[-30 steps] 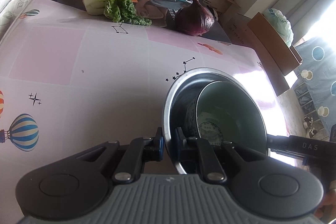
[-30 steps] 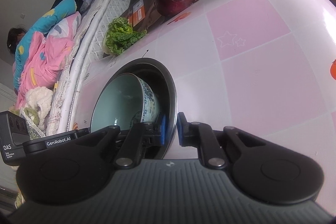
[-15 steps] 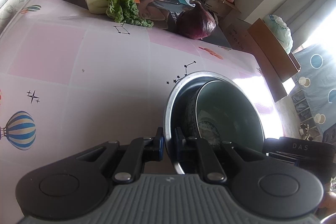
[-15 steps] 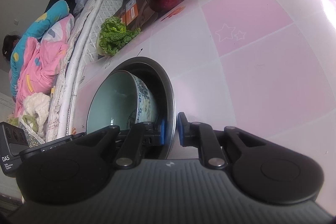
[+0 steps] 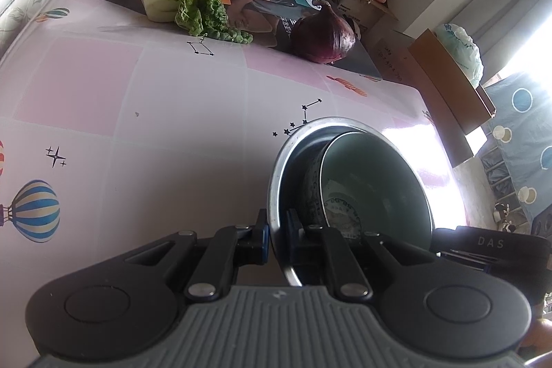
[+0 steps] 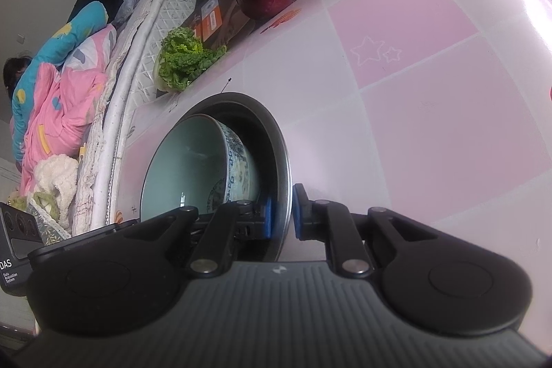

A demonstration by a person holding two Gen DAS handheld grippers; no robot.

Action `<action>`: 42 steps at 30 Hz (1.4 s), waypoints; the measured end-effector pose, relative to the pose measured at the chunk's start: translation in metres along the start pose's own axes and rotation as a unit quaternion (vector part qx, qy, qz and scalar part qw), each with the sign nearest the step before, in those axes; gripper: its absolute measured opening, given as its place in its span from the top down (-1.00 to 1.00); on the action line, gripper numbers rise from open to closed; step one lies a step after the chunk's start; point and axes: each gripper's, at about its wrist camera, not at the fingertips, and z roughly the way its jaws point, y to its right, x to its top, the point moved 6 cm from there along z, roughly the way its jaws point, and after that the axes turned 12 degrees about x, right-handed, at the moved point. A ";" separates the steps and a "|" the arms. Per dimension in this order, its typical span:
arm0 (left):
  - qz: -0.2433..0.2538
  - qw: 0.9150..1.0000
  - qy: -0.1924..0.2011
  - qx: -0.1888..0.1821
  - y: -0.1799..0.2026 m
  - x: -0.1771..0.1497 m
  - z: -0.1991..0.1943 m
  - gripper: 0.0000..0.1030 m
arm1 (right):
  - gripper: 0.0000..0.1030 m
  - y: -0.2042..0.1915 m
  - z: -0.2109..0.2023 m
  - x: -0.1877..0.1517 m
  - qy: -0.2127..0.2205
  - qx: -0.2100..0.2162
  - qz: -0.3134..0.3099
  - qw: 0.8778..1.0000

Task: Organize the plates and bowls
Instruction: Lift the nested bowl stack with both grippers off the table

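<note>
Pink-and-white checked tablecloth (image 5: 145, 140) with balloon and star prints, mattress edge (image 6: 114, 112) along one side. Steel bowl (image 5: 276, 181), shiny rim and dark inner wall, sitting on the cloth. Nested inside it: ceramic bowl (image 6: 193, 168), pale celadon inside, blue-and-white pattern outside, tilted against the steel wall. Beyond the steel bowl at the cloth's far edge: leafy cabbage (image 5: 193, 6) and red onion (image 5: 324, 37) against a printed box (image 5: 262, 9). Left gripper (image 5: 277, 231) pinched shut on the steel bowl's rim, one pad inside, one outside. Right gripper (image 6: 282, 218) clamped likewise on the opposite rim. Versus a second ago: same grips, both bowls in nearly the same spot, right view rolled slightly, onion and cabbage shifted a bit in frame.
</note>
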 end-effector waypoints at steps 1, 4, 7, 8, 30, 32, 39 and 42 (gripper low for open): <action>0.000 1.000 0.000 0.000 0.000 0.000 0.000 0.83 | 0.78 0.000 0.000 0.000 0.000 0.000 0.000 1.000; 0.001 1.000 0.000 0.001 0.001 0.000 0.000 0.83 | 0.78 0.000 -0.001 0.000 0.000 0.000 0.003 1.000; 0.001 1.000 0.000 0.002 0.002 0.001 0.000 0.83 | 0.78 0.000 -0.001 0.000 0.000 -0.001 0.003 1.000; 0.002 1.000 0.001 0.002 0.002 0.001 0.000 0.83 | 0.78 0.000 -0.001 0.000 0.000 -0.001 0.003 1.000; 0.005 1.000 0.017 -0.003 0.009 0.003 -0.022 0.83 | 0.77 -0.011 -0.019 0.001 0.013 0.005 -0.001 1.000; 0.005 1.000 0.020 -0.003 0.010 0.002 -0.026 0.83 | 0.77 -0.013 -0.024 0.000 0.014 0.006 -0.002 1.000; 0.003 1.000 0.024 -0.003 0.012 -0.001 -0.043 0.83 | 0.77 -0.026 -0.040 -0.004 0.015 0.005 -0.010 1.000; 0.003 1.000 0.027 -0.004 0.012 -0.004 -0.052 0.83 | 0.77 -0.032 -0.048 -0.008 0.016 0.006 -0.013 1.000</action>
